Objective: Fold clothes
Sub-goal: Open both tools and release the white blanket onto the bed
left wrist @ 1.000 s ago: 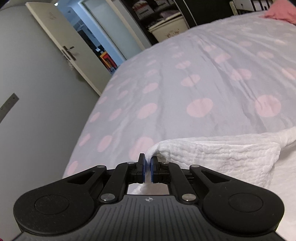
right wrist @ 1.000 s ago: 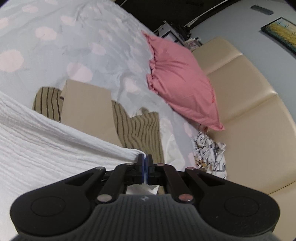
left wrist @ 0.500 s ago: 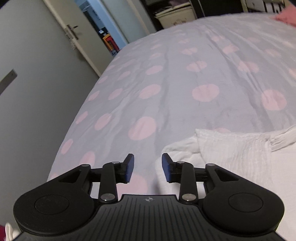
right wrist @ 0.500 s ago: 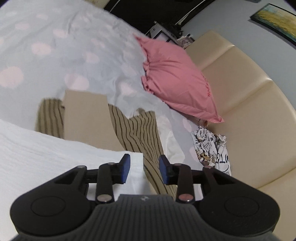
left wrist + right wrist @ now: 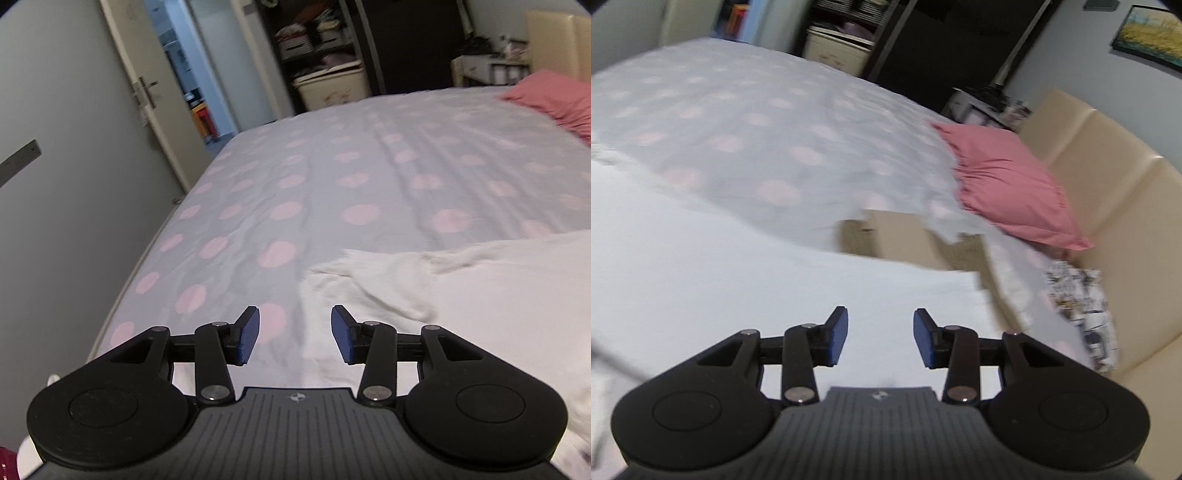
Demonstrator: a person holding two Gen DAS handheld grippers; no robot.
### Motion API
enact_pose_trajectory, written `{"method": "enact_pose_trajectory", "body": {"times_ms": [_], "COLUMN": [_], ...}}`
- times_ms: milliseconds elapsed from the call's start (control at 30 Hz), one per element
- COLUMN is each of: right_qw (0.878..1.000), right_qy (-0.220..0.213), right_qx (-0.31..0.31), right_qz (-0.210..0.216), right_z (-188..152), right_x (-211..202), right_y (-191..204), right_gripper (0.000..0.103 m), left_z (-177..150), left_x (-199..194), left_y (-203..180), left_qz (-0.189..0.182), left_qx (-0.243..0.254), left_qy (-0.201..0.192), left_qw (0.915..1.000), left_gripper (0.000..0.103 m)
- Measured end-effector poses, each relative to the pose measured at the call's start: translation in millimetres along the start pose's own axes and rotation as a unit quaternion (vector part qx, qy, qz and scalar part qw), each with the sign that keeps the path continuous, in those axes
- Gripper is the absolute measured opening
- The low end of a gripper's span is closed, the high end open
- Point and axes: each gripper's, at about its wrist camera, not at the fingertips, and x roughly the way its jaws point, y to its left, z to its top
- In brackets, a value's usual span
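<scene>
White cloth point(image 5: 480, 291) spread flat on the near part of the polka-dot bedspread point(image 5: 369, 177), edge rumpled at left. Left gripper point(image 5: 294, 338) wide apart, empty, above that rumpled edge. Right gripper point(image 5: 880, 341) likewise wide, holding nothing, over the cloth's right portion. Pink pillow point(image 5: 1008, 188) far right, against the beige headboard point(image 5: 1115, 184).

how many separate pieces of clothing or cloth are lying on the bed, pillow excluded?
3 visible: white textured cloth nearest both claws; tan striped garment beyond it, partly under a brown cardboard sheet; black-and-white printed fabric by the beige headboard. More may be hidden.
</scene>
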Motion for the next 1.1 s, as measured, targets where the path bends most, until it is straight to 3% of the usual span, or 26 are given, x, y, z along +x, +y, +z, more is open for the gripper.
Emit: {"method": "enact_pose_trajectory", "body": {"times_ms": [267, 567, 733, 867, 967, 1100], "right_qw": [0.993, 0.979, 0.981, 0.981, 0.979, 0.970], "right_qy": [-0.015, 0.011, 0.017, 0.002, -0.010, -0.044], "right_qx": [0.015, -0.017, -0.062, -0.087, -0.104, -0.180], "right_qz": [0.117, 0.204, 0.184, 0.174, 0.173, 0.159], "right_z": [-62.6, -138.0, -166.1, -168.7, -168.1, -173.1], "right_x": [-62.3, -96.8, -92.2, -90.3, -89.1, -90.1], "right_y": [84.0, 180.8, 207.2, 211.1, 219.8, 245.0], "right_gripper": [0.044, 0.045, 0.044, 0.045, 0.046, 0.050], "left_z": [-54.9, -137.7, -165.0, -180.5, -188.6, -190.6], "left_x": [-58.5, -72.5, -60.7, -50.1, -44.6, -32.6], "left_y": [-37.1, -105.2, -139.5, -155.1, -164.7, -168.0], "left_qz": [-0.078, -0.158, -0.177, -0.182, -0.173, -0.160], "left_qx": [0.016, 0.086, 0.135, 0.149, 0.163, 0.157], "left_qy": [-0.010, 0.024, 0.035, 0.042, 0.041, 0.052], "left_qw": [0.9968, 0.9834, 0.9742, 0.9709, 0.9705, 0.9732], "left_gripper": [0.042, 0.043, 0.042, 0.042, 0.042, 0.042]}}
